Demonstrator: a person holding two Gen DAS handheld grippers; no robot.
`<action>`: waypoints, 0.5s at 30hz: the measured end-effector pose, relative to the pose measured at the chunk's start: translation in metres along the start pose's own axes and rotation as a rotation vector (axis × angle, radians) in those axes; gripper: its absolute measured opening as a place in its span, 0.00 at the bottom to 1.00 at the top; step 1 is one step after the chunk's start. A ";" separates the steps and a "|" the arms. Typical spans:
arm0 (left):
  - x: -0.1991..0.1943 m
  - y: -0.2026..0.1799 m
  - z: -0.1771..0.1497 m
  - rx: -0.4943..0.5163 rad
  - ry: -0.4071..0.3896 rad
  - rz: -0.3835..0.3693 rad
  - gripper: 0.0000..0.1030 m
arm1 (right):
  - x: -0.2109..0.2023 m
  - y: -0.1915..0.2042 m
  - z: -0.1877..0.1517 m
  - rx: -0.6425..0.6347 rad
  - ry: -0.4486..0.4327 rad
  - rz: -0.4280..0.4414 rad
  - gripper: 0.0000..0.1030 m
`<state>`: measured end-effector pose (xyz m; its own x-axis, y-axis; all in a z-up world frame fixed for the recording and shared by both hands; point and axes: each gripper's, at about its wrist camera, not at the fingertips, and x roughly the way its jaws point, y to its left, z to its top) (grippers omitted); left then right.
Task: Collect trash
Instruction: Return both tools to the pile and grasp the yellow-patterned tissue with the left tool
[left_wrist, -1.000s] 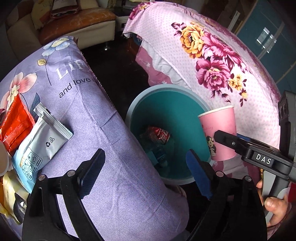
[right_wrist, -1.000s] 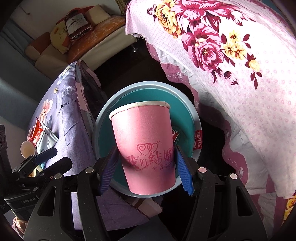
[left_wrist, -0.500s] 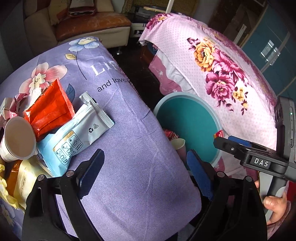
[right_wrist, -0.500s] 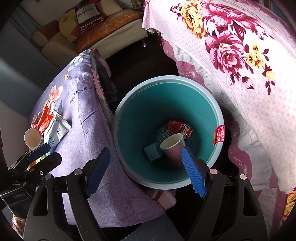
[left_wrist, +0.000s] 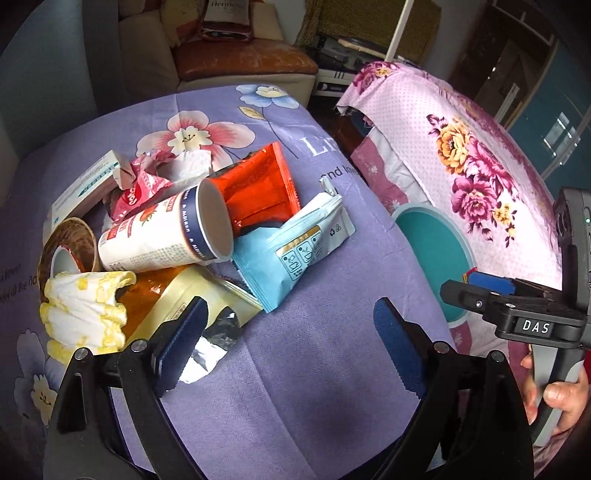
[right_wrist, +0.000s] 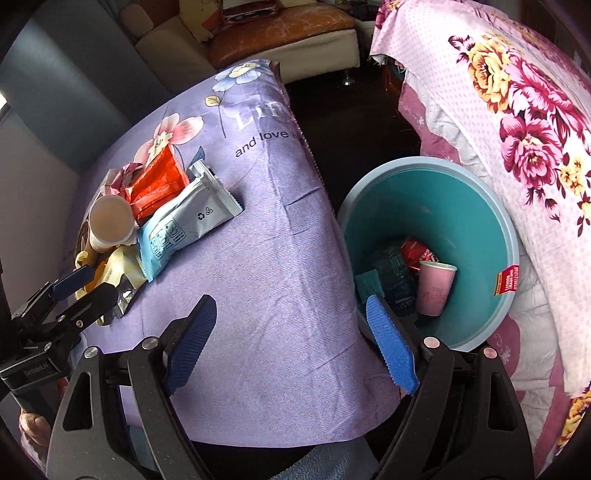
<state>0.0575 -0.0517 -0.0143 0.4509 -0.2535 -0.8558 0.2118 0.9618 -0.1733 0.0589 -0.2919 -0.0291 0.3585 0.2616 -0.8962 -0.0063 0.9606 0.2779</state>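
Note:
A pile of trash lies on the purple tablecloth (left_wrist: 295, 369): a white paper cup on its side (left_wrist: 166, 236), an red-orange wrapper (left_wrist: 258, 192), a blue-grey pouch (left_wrist: 295, 247), a yellow-white crumpled wrapper (left_wrist: 81, 310) and a silver foil piece (left_wrist: 210, 347). My left gripper (left_wrist: 288, 339) is open and empty, just right of the pile. The teal bin (right_wrist: 443, 221) stands on the floor beside the table, with the pink cup (right_wrist: 434, 291) and a red can (right_wrist: 417, 254) inside. My right gripper (right_wrist: 291, 343) is open and empty over the table edge by the bin.
A tape roll (left_wrist: 66, 243), a small box (left_wrist: 85, 184) and a pink wrapper (left_wrist: 140, 188) lie at the pile's far side. A pink floral cloth (right_wrist: 517, 129) covers furniture right of the bin. A sofa (left_wrist: 236, 62) stands behind the table.
My right gripper opened and dropped the pink cup into the bin, then moved left over the table edge. My left gripper swung left from the bin to the trash pile.

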 end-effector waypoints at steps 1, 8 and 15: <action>-0.005 0.009 -0.003 -0.002 -0.005 0.011 0.89 | 0.001 0.010 0.000 -0.017 0.005 0.002 0.77; -0.032 0.084 -0.028 -0.035 -0.046 0.126 0.89 | 0.024 0.079 -0.003 -0.099 0.073 0.037 0.78; -0.042 0.162 -0.055 -0.130 -0.026 0.164 0.89 | 0.050 0.152 -0.003 -0.167 0.130 0.064 0.78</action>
<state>0.0250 0.1201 -0.0336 0.4931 -0.0935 -0.8649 0.0208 0.9952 -0.0957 0.0733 -0.1327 -0.0330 0.2292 0.3221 -0.9185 -0.1833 0.9411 0.2842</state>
